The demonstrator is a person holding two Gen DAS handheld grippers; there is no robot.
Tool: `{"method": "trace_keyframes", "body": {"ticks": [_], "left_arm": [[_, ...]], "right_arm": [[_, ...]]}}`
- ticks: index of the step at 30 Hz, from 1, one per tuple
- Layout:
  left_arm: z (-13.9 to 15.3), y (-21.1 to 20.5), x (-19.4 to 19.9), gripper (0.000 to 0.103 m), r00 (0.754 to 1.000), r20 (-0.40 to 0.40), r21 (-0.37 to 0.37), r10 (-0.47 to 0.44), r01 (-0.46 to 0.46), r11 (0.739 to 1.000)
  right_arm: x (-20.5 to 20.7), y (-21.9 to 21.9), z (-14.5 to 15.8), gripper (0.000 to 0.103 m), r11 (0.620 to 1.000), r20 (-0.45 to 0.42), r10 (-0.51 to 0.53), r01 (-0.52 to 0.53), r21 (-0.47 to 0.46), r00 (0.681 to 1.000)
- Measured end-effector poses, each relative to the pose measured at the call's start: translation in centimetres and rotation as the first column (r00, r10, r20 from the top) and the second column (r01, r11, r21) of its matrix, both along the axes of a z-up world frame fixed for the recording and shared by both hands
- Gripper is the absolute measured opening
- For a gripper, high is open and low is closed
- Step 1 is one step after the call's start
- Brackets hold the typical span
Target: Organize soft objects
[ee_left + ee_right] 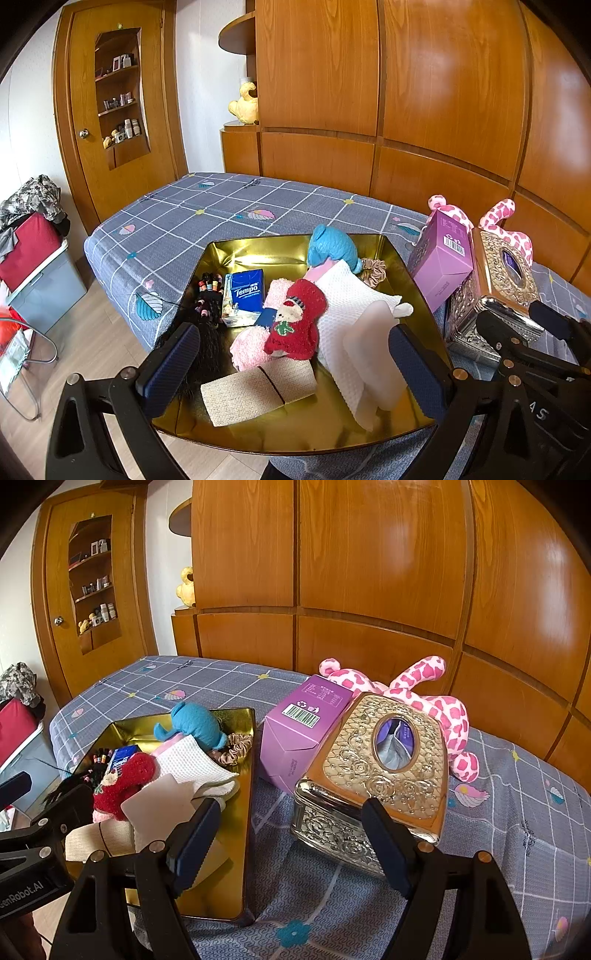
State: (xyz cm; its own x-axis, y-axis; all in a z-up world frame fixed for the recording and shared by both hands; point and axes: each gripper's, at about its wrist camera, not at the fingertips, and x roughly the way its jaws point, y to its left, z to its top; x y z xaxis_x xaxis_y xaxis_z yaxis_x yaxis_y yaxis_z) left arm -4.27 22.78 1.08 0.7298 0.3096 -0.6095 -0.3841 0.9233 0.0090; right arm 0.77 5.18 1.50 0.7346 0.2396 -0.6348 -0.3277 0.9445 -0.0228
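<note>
While both sets of jaws are held wide open with nothing between them, no soft thing is being gripped yet. The left gripper is kept just above the near end of the gold tray, and the right gripper is kept just to the right of the tray, in front of the shiny tissue box. The soft things are piled inside the tray: a red sock, a white cloth, a pink fluffy sock, a beige cloth and a blue plush toy. If one thing is pulled up, another could be dragged along, because they are stacked on each other. The slippery tray could be pushed off the bed edge. The pink spotted plush is blocked behind the tissue box and the purple box, well right of the tray, so a box could be knocked over.
</note>
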Motion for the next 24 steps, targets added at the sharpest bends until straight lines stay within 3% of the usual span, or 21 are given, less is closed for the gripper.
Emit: {"method": "trace_keyframes", "body": {"ticks": [17, 21, 24], "left_arm": [[-0.05, 0.16, 0.01, 0.102, 1.000, 0.007, -0.009, -0.010, 0.010, 1.000], [0.06, -0.06, -0.05, 0.098, 1.000, 0.015, 0.013, -0.019, 0.018, 1.000], [0.05, 0.10, 0.02, 0.100, 1.000, 0.010, -0.015, -0.026, 0.027, 1.000]], "right_arm": [[0.08, 0.04, 0.00, 0.080, 1.000, -0.002, -0.001, 0.001, -0.001, 1.000], [0.12, 0.00, -0.09, 0.080, 1.000, -0.003, -0.005, 0.005, -0.001, 1.000], [0.08, -0.11, -0.04, 0.080, 1.000, 0.000, -0.007, 0.007, 0.003, 1.000]]}}
